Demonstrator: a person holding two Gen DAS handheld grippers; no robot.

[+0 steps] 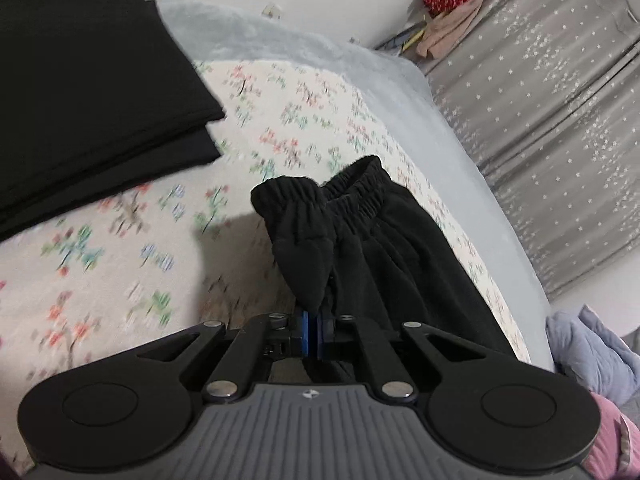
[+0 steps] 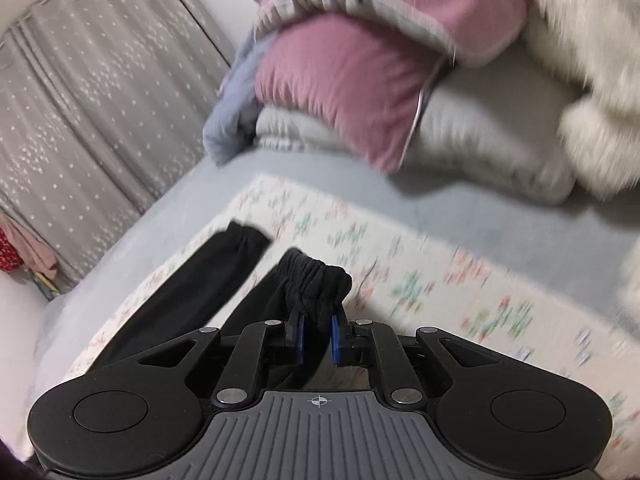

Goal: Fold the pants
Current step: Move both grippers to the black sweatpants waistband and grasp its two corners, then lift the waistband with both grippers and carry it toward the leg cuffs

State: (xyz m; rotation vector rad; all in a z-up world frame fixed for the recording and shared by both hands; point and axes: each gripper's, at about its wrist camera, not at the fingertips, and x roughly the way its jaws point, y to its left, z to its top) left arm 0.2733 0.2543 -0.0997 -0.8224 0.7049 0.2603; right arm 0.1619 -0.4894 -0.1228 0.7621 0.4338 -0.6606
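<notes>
Over on the left of the left wrist view, a stack of folded black cloth [image 1: 80, 92] sits on the cream floral-print sheet [image 1: 120, 248], its corner overhanging a bare stretch of that sheet between stack and gripper. Moving right, the sheet's far edge gives way to a pale blue fleecy blanket [image 1: 400, 80], then the grey star-patterned curtain [image 1: 560, 140] beyond the bed's side.

The black fleece pants [image 1: 384, 240] lie along the sheet's right edge (elastic waistband bunched and puckered). The left gripper [image 1: 312, 334] is clamped tight on a pinched-up fold at the waistband, blue pads nearly meeting.

In the right wrist view, one pant leg lies flat at left, and the right gripper [image 2: 317, 334] grips the gathered cuff of the other, cloth pressed between its pads. Open sheet runs right; pink and grey bedding [image 2: 360, 72] piles up behind.
</notes>
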